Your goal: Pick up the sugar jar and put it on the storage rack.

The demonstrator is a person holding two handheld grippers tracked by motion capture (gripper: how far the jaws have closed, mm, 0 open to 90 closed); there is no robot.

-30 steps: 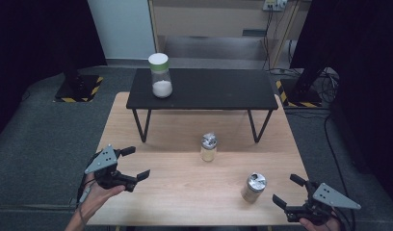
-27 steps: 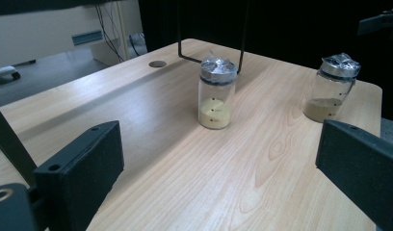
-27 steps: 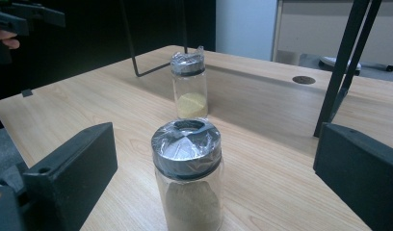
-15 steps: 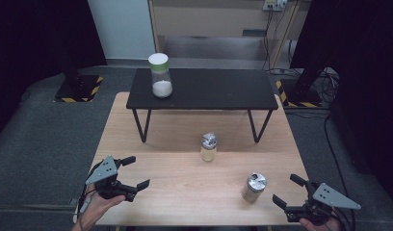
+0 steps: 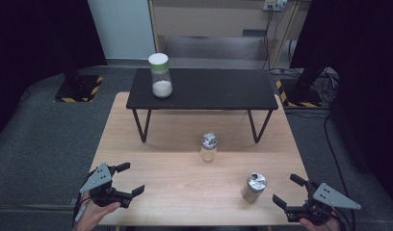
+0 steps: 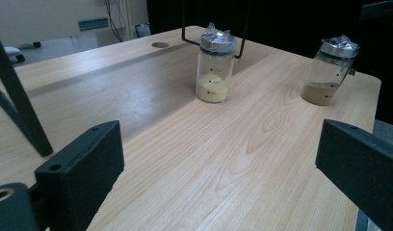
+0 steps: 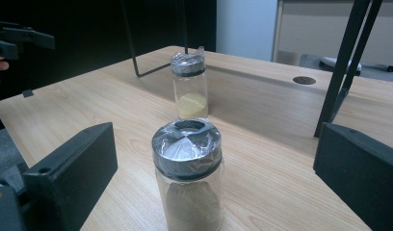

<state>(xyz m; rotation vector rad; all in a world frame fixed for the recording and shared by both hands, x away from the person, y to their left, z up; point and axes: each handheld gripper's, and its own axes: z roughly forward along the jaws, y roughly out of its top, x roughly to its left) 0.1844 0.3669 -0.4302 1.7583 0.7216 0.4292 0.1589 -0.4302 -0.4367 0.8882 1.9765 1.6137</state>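
Observation:
Two small glass jars with film-wrapped lids stand on the wooden table point(image 5: 175, 139). One holds yellow powder point(image 5: 208, 147) point(image 6: 214, 66) point(image 7: 190, 84) near the middle; the other holds brown powder point(image 5: 254, 187) point(image 6: 328, 70) point(image 7: 189, 179) toward the front right. My left gripper point(image 5: 129, 179) point(image 6: 218, 173) is open at the front left corner, nothing between its jaws. My right gripper point(image 5: 289, 190) point(image 7: 209, 178) is open at the front right, its jaws aimed at the brown-powder jar just ahead of them, not touching it.
A low black shelf point(image 5: 209, 89) on thin metal legs spans the table's far side. On its left end stands a tall jar with a white lid and white powder point(image 5: 160, 75). Grey floor surrounds the table; hazard-striped bases point(image 5: 79, 89) sit behind.
My left gripper has drawn back toward the table's front left corner and lower. The right gripper and the jars have stayed put.

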